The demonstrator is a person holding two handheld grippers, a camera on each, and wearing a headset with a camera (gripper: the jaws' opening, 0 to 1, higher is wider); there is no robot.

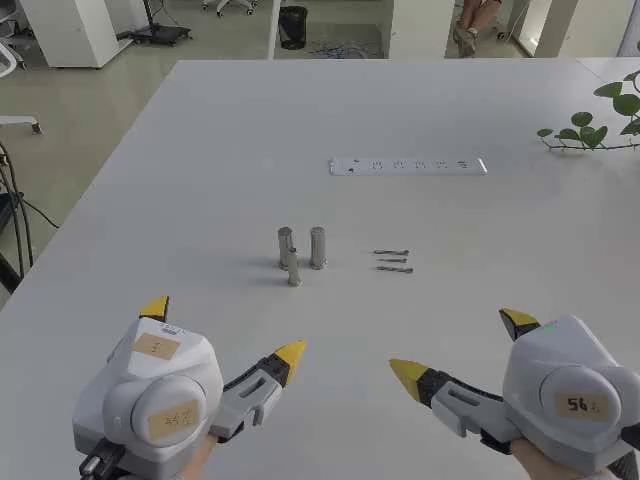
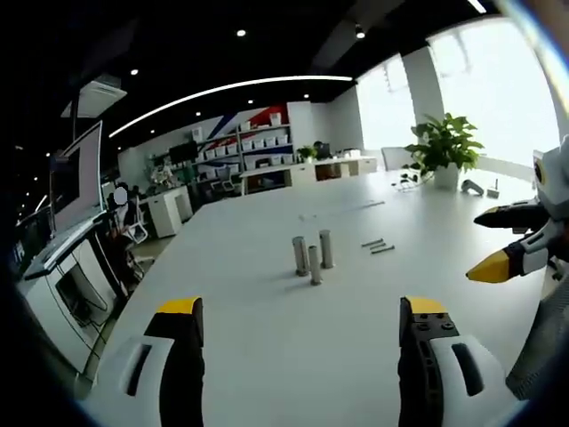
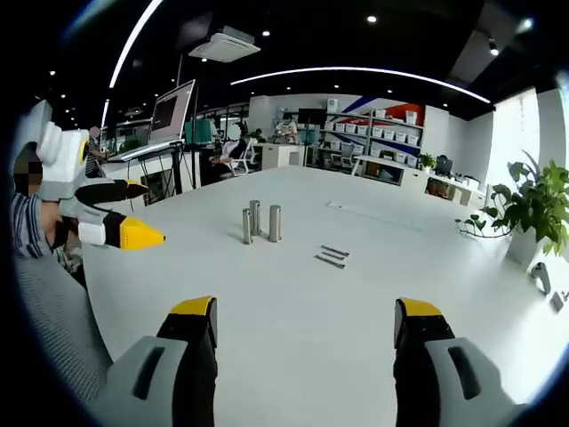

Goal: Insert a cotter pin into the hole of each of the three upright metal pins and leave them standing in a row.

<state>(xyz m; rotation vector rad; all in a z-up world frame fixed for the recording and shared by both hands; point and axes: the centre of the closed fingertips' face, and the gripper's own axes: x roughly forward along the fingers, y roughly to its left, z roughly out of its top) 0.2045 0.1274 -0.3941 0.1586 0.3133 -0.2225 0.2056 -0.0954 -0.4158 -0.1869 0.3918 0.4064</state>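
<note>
Jaws spread on left claw [image 1: 222,328] and right claw [image 1: 463,345], over white worktop [image 1: 450,230]. Three grey upright metal pins [image 1: 317,248] clustered well ahead, between claws. Three thin silver cotter pins [image 1: 392,261] lie flat ahead of right claw.

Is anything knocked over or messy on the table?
Nothing is knocked over or spilled. The three metal pins stand upright, though bunched in a triangle, not a row. The cotter pins lie neatly beside them.

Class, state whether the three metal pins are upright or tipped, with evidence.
Upright: all three metal pins stand on end on the table.
</note>
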